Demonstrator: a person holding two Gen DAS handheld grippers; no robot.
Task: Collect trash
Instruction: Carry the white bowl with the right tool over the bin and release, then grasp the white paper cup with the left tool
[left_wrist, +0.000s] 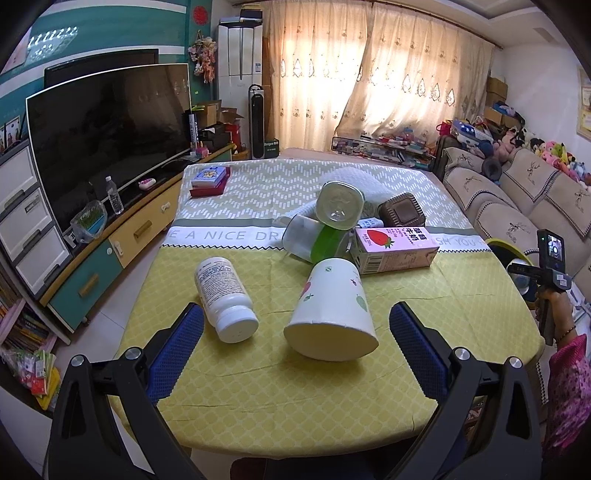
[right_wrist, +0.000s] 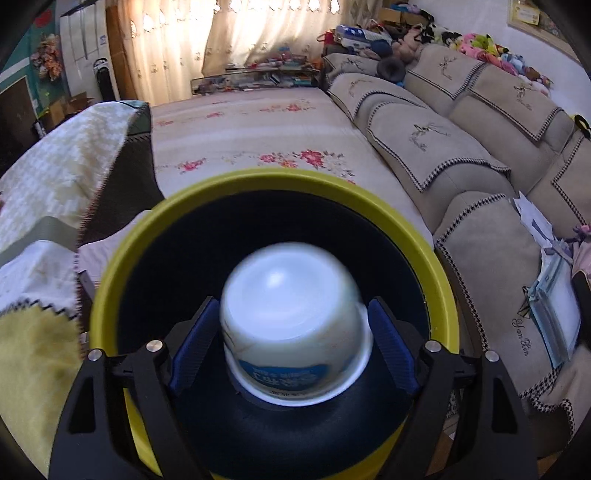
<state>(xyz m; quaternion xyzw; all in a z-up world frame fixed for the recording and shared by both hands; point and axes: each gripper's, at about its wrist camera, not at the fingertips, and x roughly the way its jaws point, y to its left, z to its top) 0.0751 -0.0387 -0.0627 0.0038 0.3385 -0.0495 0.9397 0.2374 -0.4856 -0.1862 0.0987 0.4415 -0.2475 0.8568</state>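
- Trash tub, white, blurred: between our right gripper's pads, over the yellow-rimmed bin; whether it is gripped we cannot tell.
- Left gripper: jaws apart, empty, above the table.
- Paper cup, pill bottle: toppled just beyond.
- Strawberry milk carton: farther back.

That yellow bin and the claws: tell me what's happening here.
A person is clearing trash off the table with two handheld claws. The right claw has a white tub between its pads over the yellow bin; whether it still grips is unclear. The left claw hangs open over a paper cup and white bottle; more trash lies behind.
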